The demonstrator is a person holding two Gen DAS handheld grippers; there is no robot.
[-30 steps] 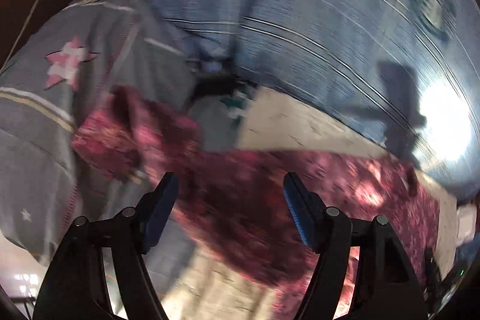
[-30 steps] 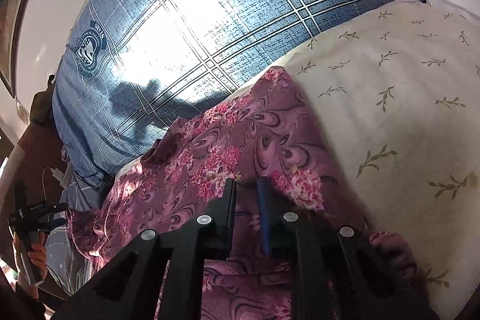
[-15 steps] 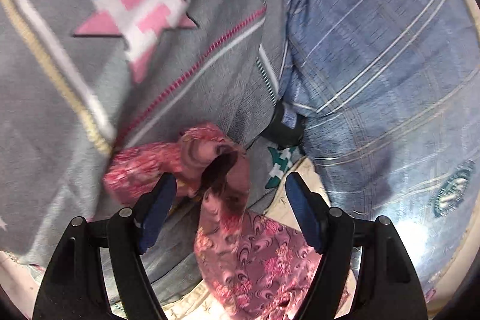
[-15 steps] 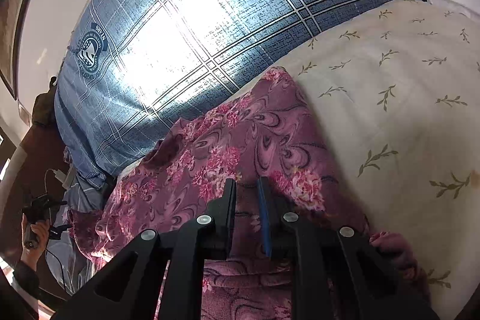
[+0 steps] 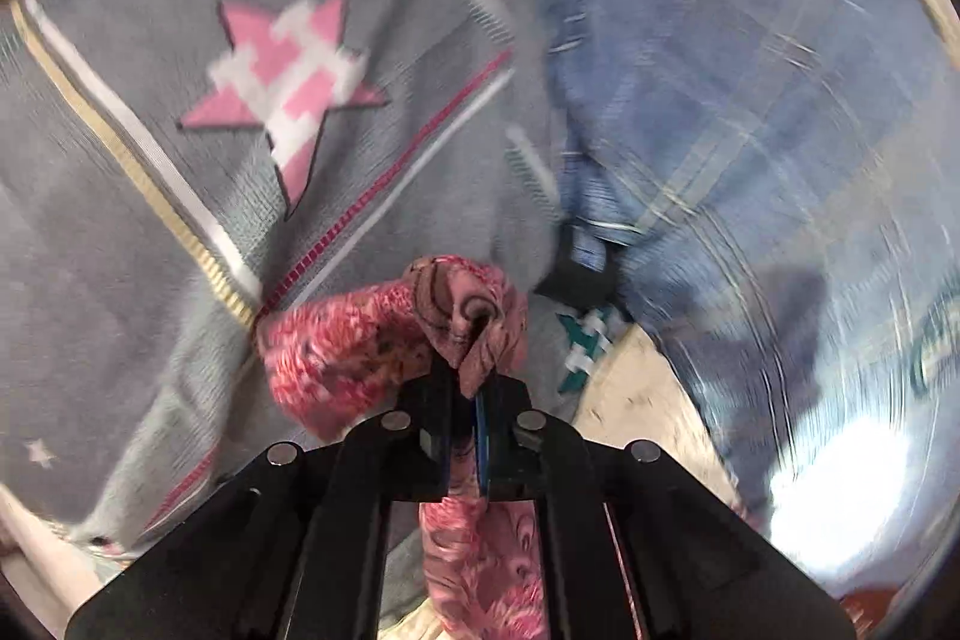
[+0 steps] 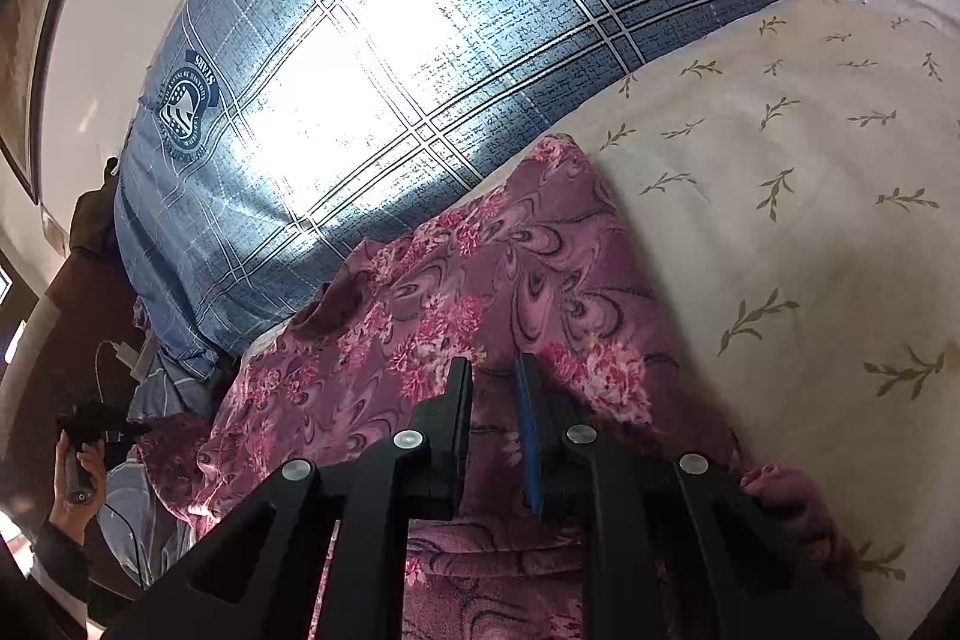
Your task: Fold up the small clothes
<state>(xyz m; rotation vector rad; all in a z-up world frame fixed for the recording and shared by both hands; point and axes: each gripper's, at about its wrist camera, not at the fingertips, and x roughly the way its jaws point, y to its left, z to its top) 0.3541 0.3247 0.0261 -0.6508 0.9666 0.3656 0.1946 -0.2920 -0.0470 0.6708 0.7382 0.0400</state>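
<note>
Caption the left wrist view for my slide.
Left gripper pinching a bunched end of the pink floral garment above a grey star-patterned blanket.

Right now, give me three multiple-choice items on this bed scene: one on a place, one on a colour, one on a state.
1. The pink floral garment lies mostly on:
A. the cream leaf-print bedding
B. a wooden chair
C. a tiled floor

2. The star on the grey blanket is:
A. green
B. pink and white
C. black

3. The left tool is:
A. wide open, empty
B. out of view
C. shut on the garment

Answers: 1 A, cream bedding shows beside it; 2 B, pink with white checks; 3 C, fabric is pinched between its fingers.
</note>
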